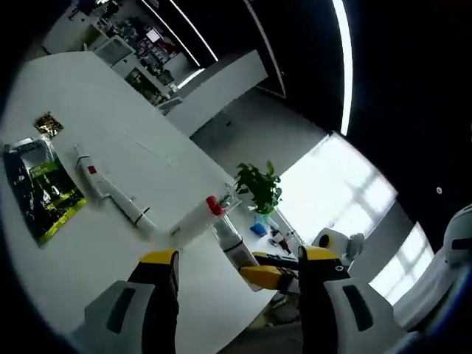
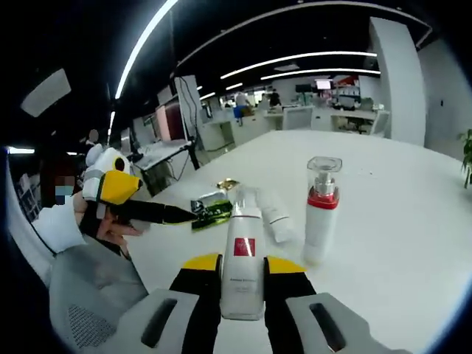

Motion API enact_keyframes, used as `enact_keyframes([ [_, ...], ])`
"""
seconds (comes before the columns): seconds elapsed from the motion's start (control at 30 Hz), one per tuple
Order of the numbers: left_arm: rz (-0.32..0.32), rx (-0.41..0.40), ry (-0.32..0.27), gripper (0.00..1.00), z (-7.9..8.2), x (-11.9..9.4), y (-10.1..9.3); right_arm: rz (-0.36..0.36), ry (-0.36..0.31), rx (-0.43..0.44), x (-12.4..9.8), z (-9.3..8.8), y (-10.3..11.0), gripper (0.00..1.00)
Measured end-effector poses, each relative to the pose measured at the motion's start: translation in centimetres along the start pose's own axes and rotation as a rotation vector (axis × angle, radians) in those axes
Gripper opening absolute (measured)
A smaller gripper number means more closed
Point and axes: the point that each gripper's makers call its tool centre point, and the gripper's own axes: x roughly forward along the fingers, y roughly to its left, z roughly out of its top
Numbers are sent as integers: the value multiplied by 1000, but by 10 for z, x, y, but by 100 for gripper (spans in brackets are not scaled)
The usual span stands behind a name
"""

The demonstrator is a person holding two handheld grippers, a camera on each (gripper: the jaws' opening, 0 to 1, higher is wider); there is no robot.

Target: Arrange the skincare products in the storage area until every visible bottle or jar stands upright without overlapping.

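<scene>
A white bottle [image 2: 243, 265] with a red square label stands clamped between the yellow-tipped jaws of the right gripper [image 2: 243, 264], over the near edge of the white tabletop [image 2: 398, 206]. Just beside it a red-collared pump bottle [image 2: 321, 210] with a clear cap stands upright. A white tube [image 2: 274, 215] lies behind, near a green packet [image 2: 212, 207]. The left gripper [image 1: 240, 259] hovers off the tabletop's edge, jaws spread wide, gripping nothing.
</scene>
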Motion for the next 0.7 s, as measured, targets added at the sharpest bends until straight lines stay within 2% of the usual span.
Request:
enact_keyframes([
  [0.2,-15,3,-7,51,-1,15,-11,41,-22,-26,4,11,18,13],
  [0.33,-42,-8,32,42,-6,28,-13,52,-31,-51,8,16,21,13],
  [0.4,-49,-17,33,36,-7,33,-14,58,-31,-61,9,16,23,13],
  [0.7,-69,-46,88,27,-21,48,-20,71,-61,-73,5,21,27,13],
])
